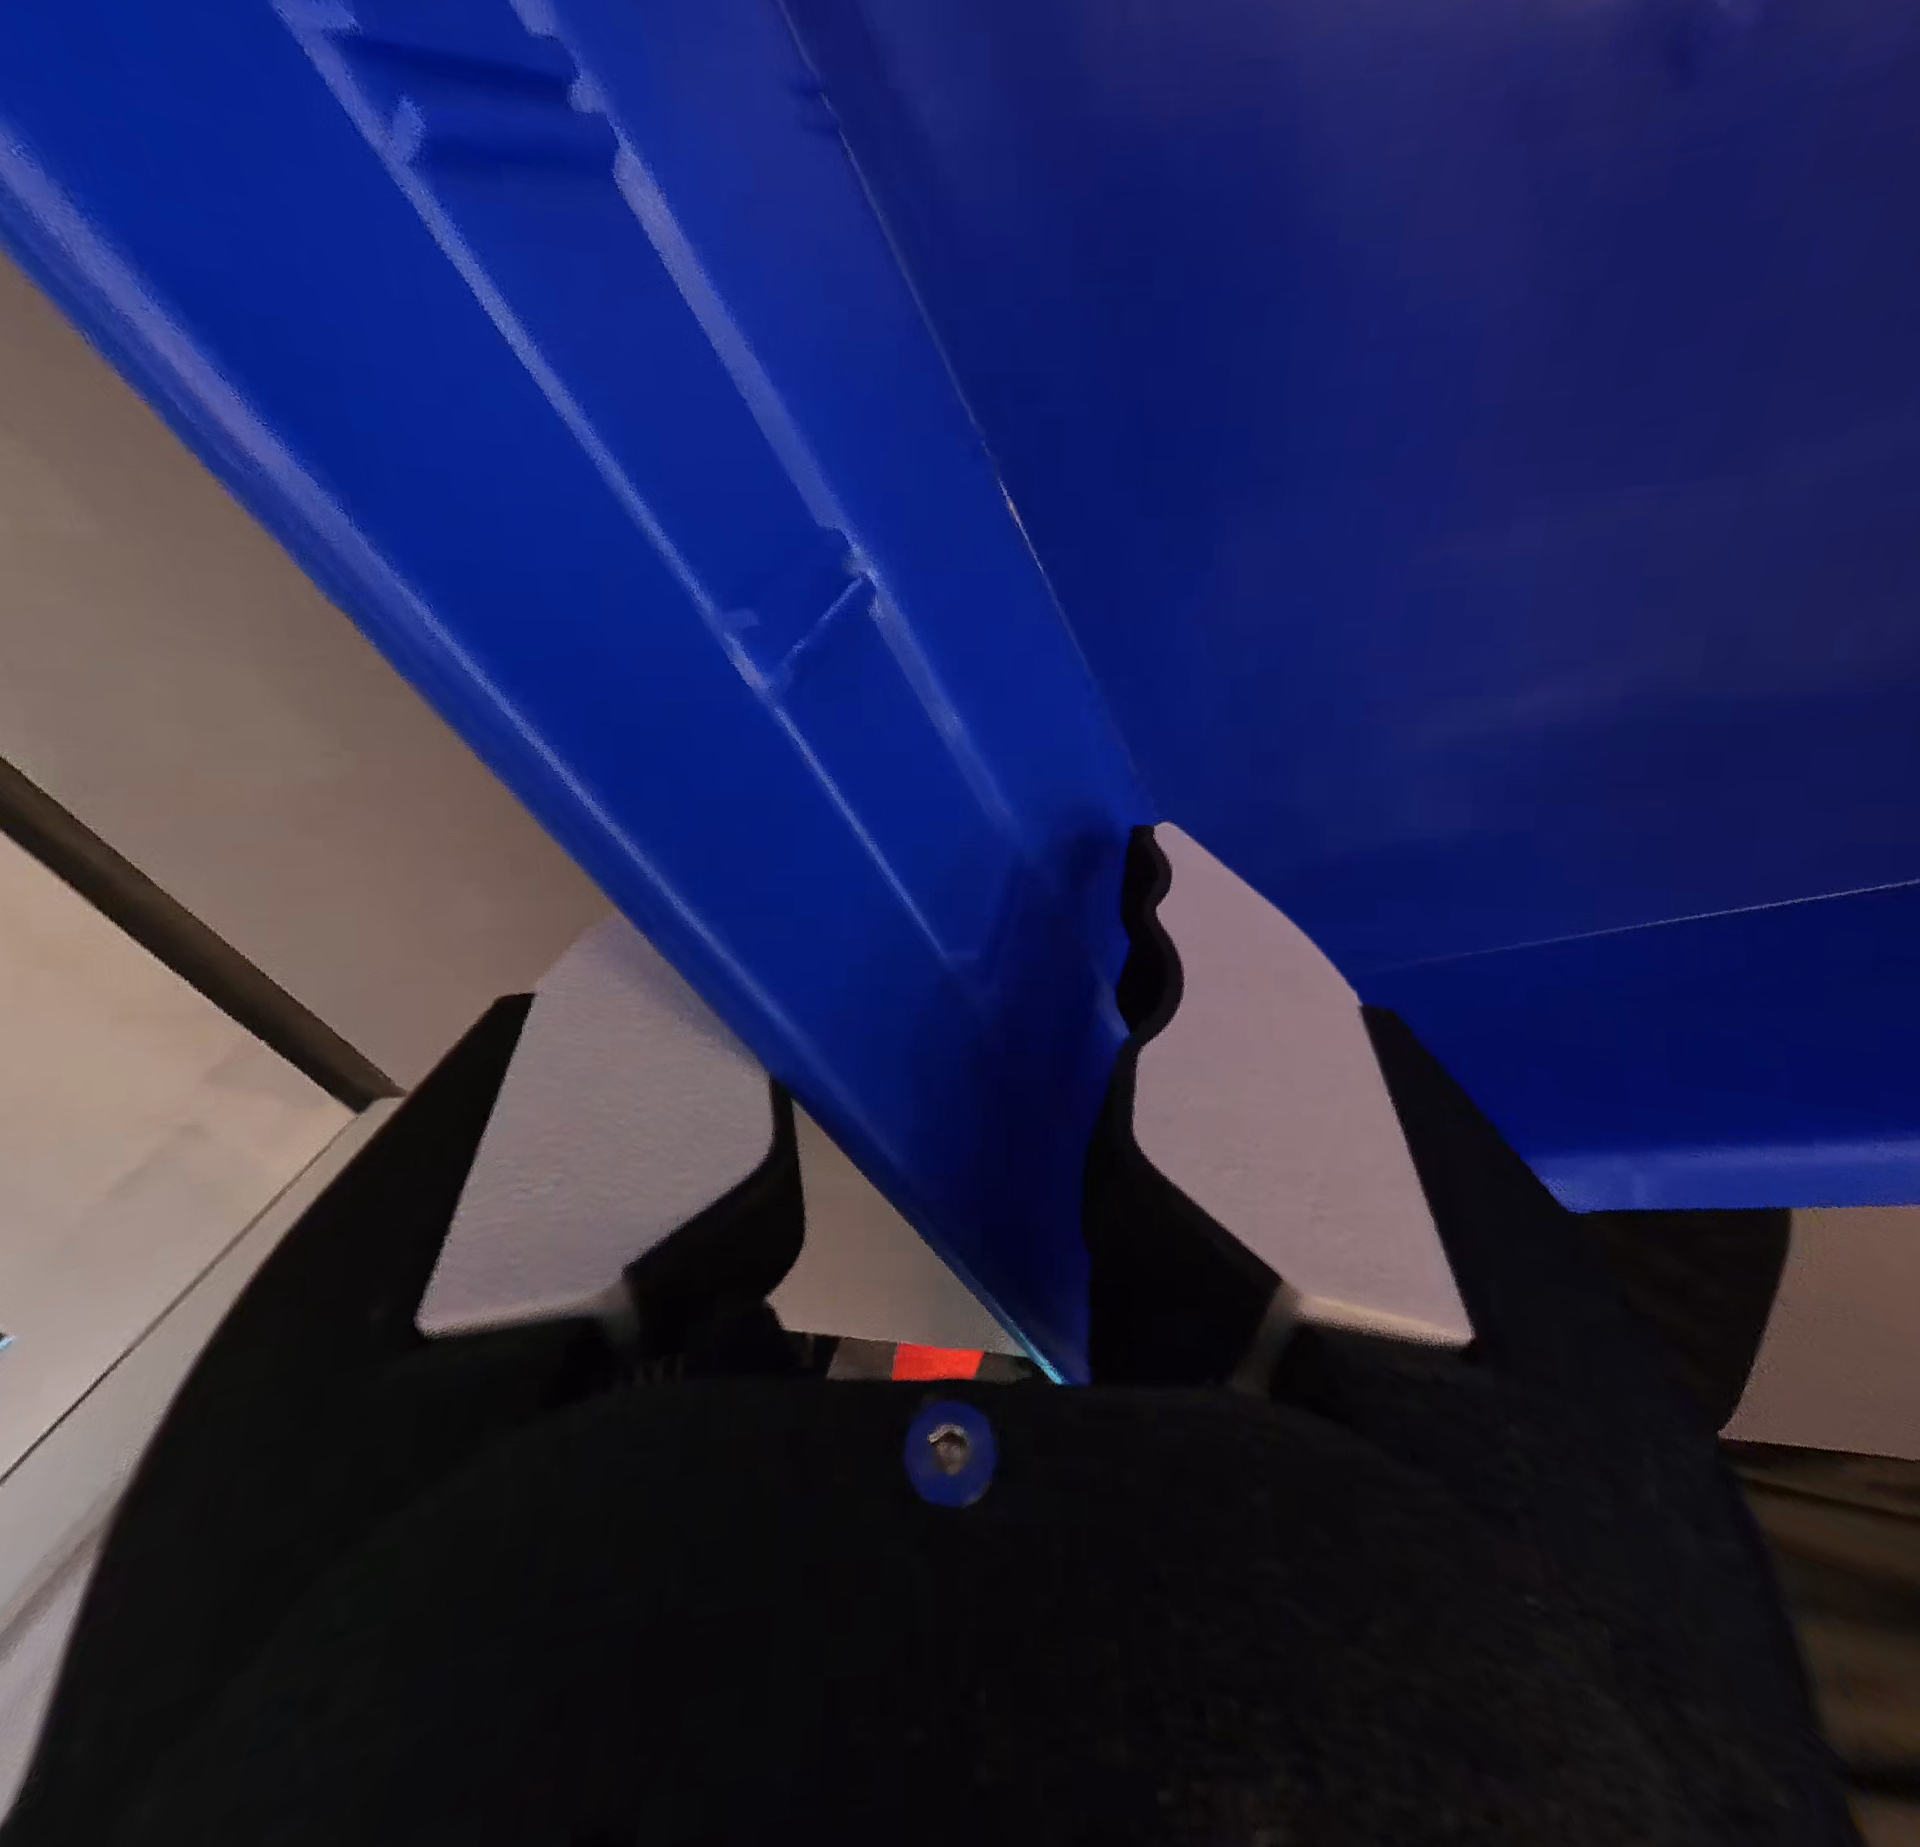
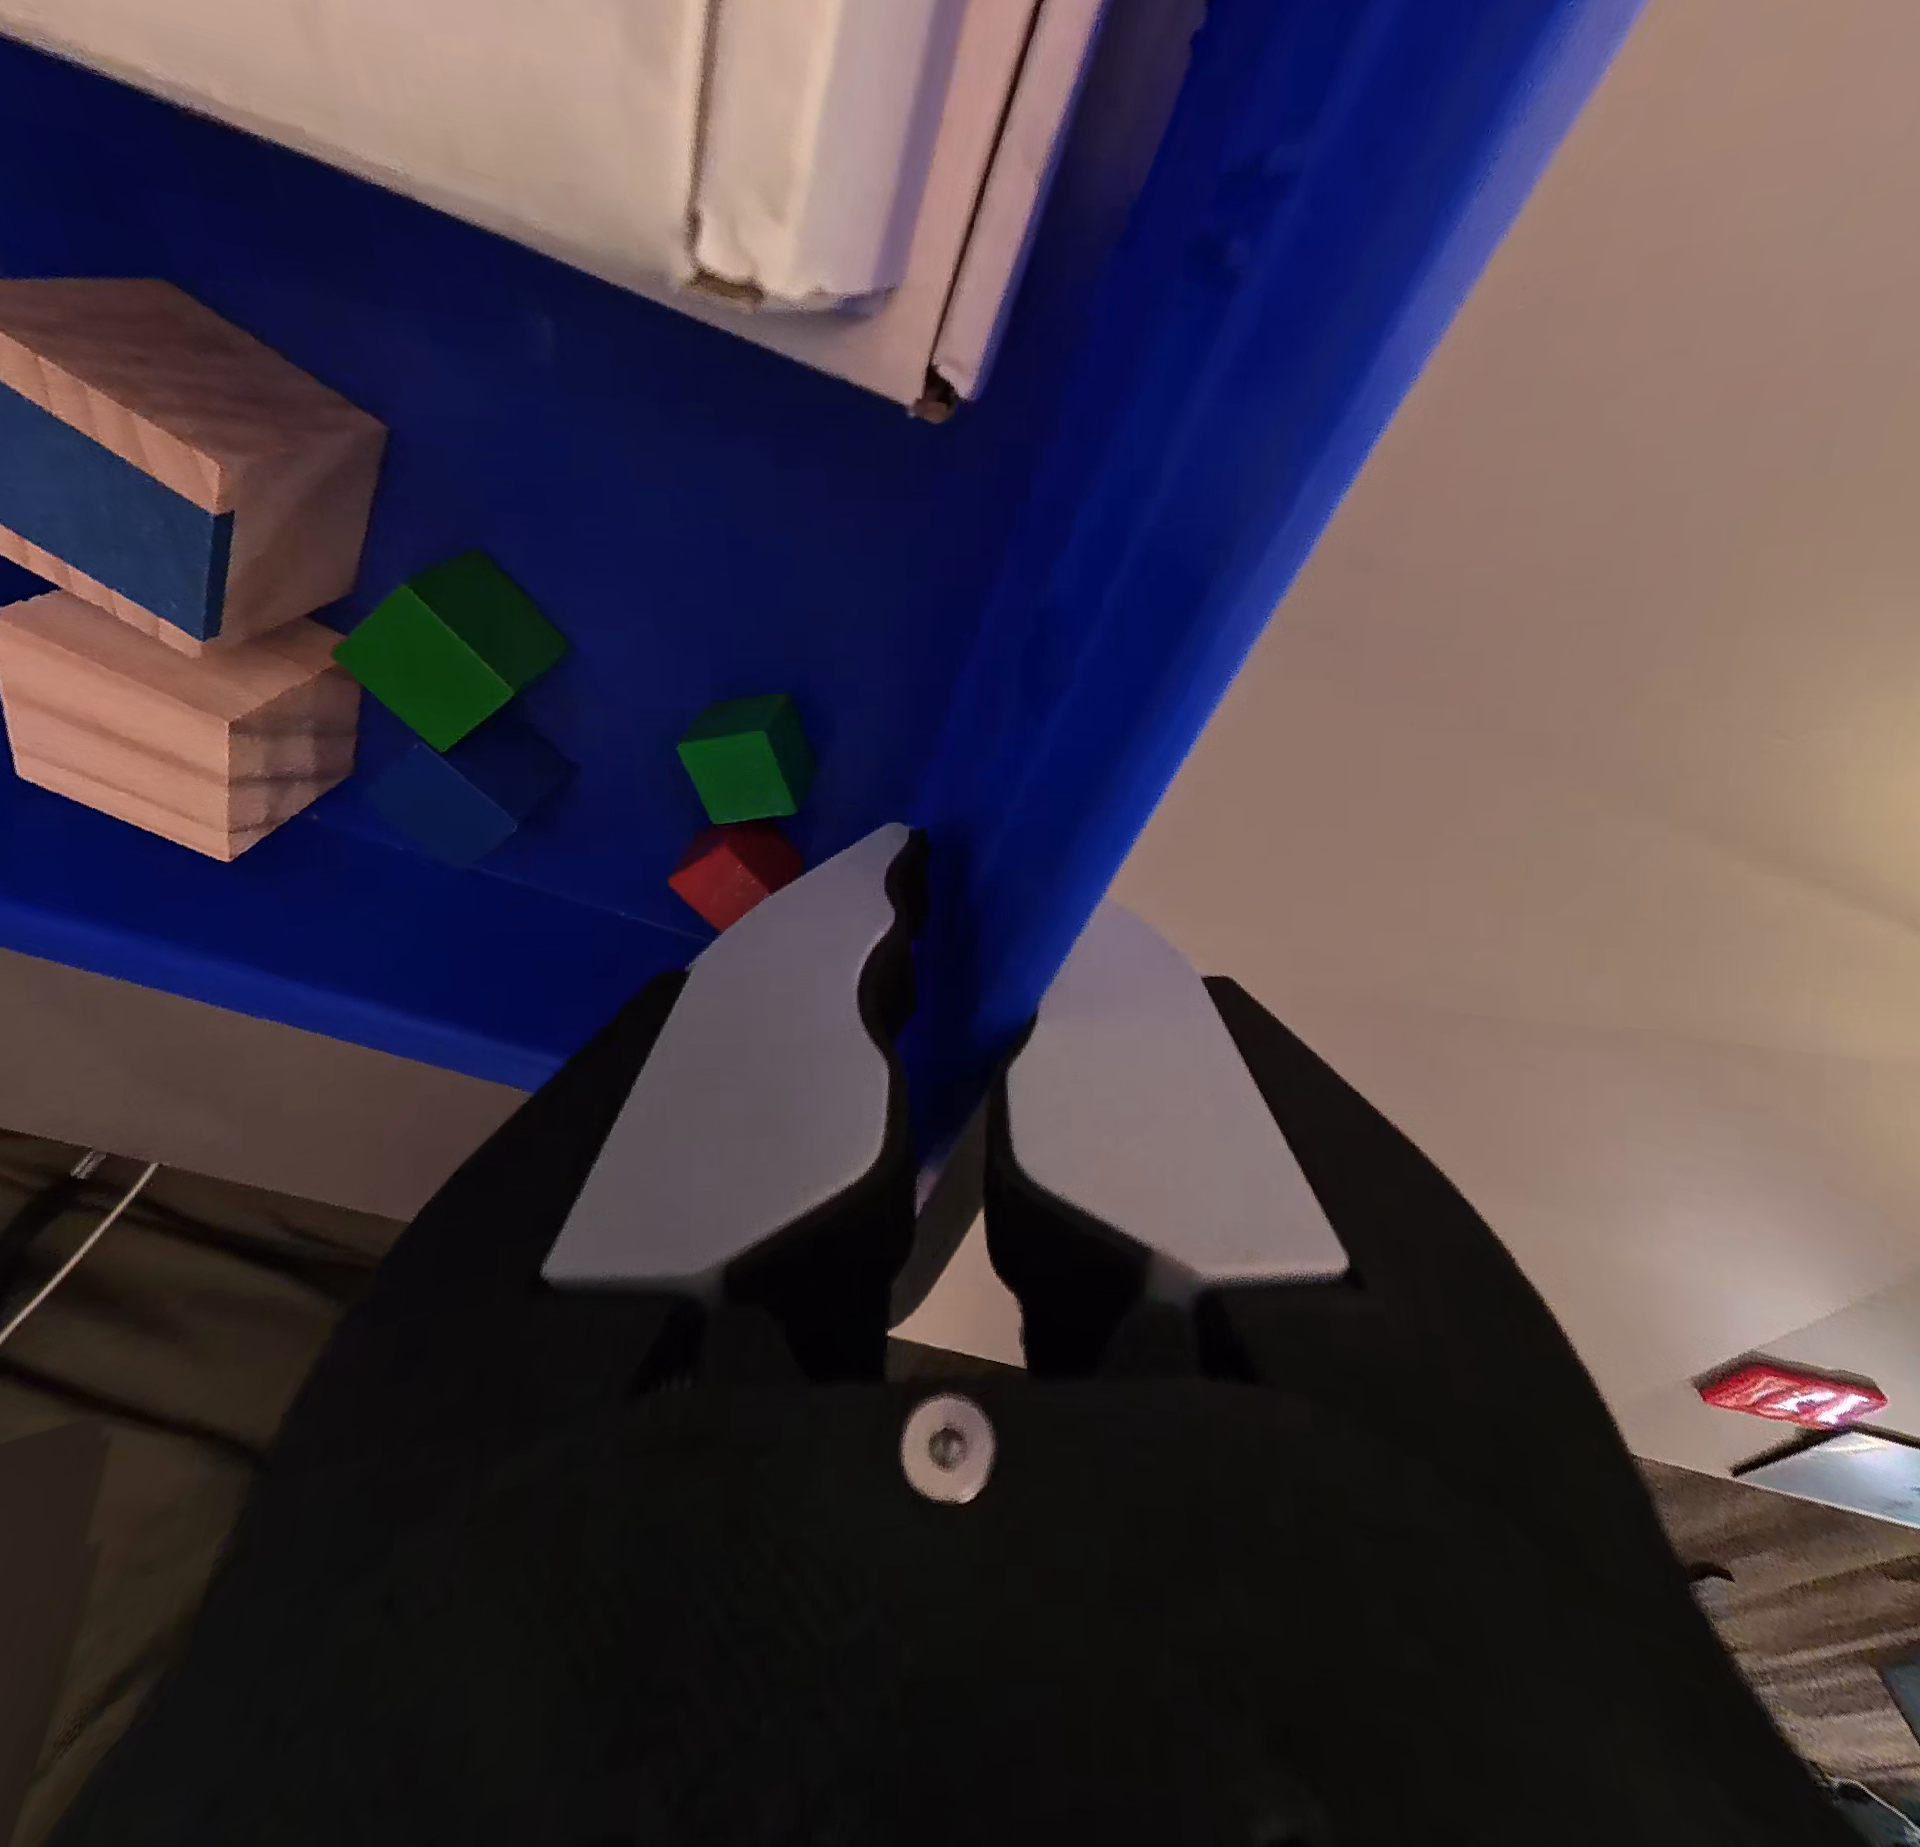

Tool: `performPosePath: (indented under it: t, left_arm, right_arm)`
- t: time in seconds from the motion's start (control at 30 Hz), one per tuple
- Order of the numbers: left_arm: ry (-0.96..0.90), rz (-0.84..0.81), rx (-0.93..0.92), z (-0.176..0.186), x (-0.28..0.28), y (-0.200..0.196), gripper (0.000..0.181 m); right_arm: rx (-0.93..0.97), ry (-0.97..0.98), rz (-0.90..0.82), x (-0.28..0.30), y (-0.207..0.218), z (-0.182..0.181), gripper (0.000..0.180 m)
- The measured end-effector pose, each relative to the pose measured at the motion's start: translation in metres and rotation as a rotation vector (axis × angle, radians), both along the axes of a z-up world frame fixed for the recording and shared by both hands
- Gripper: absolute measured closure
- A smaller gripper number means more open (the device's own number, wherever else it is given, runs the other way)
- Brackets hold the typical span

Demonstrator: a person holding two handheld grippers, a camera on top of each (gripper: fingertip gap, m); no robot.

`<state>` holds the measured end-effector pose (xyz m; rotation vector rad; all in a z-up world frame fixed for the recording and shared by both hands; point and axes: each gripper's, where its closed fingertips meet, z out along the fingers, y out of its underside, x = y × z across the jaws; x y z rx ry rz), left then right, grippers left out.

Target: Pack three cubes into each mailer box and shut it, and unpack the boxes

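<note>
Item: blue plastic bin (image 2: 1195,509), tilted, gripped on opposite walls. Left gripper (image 1: 1101,966): tongs pressed together on the bin's ribbed wall. Right gripper (image 2: 951,956): tongs pinching the other wall. Contents: white mailer box (image 2: 582,114), closed as far as shown, resting on the bin floor; loose beside it two green cubes (image 2: 447,649), one blue cube (image 2: 468,789), one red cube (image 2: 732,872), two larger wooden blocks (image 2: 177,737). Step, judged: carrying or tipping the bin. Next move calls for matched, level hands so nothing slides.
</note>
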<state>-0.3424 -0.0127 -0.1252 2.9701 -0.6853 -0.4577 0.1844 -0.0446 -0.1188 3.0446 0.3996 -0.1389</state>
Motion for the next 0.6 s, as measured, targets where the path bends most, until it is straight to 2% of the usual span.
performPosePath:
  t: [0.43, 0.6]
  left_arm:
    - [0.006, -0.084, -0.006, 0.0, 0.01, -0.001, 0.11]
    - [-0.026, -0.098, 0.054, 0.018, 0.008, 0.0, 0.099]
  right_arm:
    - [-0.03, 0.026, 0.041, -0.021, -0.001, 0.002, 0.167]
    - [0.144, -0.024, 0.009, -0.015, 0.011, 0.032, 0.162]
